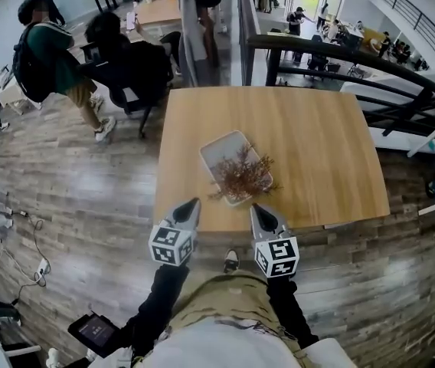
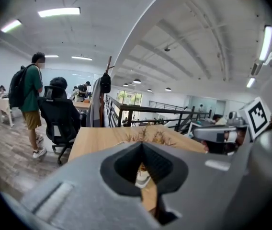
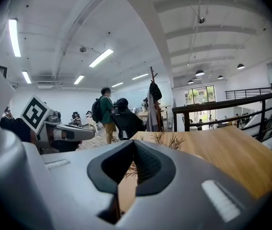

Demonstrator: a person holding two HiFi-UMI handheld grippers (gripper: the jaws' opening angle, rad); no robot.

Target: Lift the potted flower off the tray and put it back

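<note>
- The wood-plank floor (image 1: 72, 205) runs all round you.
- The square wooden table (image 1: 309, 152) stands straight ahead, with its near edge just beyond your gripper tips.
- A dark railing (image 1: 371, 67) runs past the table's far right corner.
- A person with a backpack (image 1: 49, 56) stands to the far left, well clear of the table. Beside them is a black office chair (image 1: 137, 71).
- The pale tray (image 1: 216, 150) lies on the table, set at an angle, towards the near edge and a little left of the middle.
- The flower (image 1: 242, 173) sits on the tray's near end. Its dry brown twigs spread past the rim, and the pot under them is probably there but hard to make out.
- Your left gripper (image 1: 192, 204) hangs over the table's near edge, left of the flower and not touching it. Its jaws are pressed together with nothing between them.
- Your right gripper (image 1: 256, 208) is level with the left one, on the flower's right and just short of the twigs. Its jaws are also closed tight and empty.
</note>
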